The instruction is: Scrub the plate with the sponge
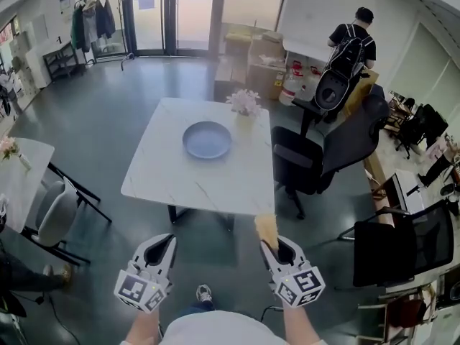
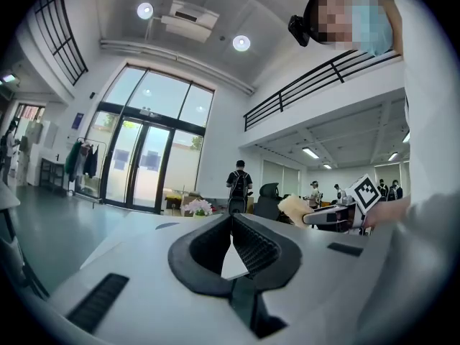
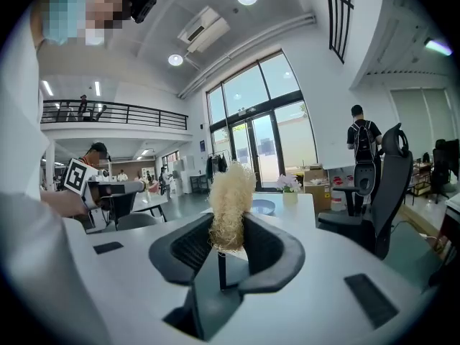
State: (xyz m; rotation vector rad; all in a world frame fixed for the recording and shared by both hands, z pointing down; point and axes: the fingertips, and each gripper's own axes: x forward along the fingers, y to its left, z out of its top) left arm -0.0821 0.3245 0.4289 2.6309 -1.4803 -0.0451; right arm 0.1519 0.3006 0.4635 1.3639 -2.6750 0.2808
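Observation:
A blue-grey plate (image 1: 207, 139) lies on the white marble table (image 1: 165, 185), toward its far side; the right gripper view shows the plate (image 3: 261, 206) small beyond the jaws. My right gripper (image 1: 275, 243) is shut on a tan fibrous sponge (image 1: 267, 229), which stands up between the jaws (image 3: 230, 208). The sponge hangs just off the table's near edge. My left gripper (image 1: 163, 244) is shut and holds nothing, its jaws meeting at the tips (image 2: 231, 221). Both grippers are short of the table, well away from the plate.
A small vase of pale flowers (image 1: 244, 103) stands behind the plate. Black office chairs (image 1: 323, 157) crowd the table's right side, and a grey chair (image 1: 57, 218) with another white table sits at the left. A person (image 1: 352, 38) stands at the back, by cardboard boxes (image 1: 262, 67).

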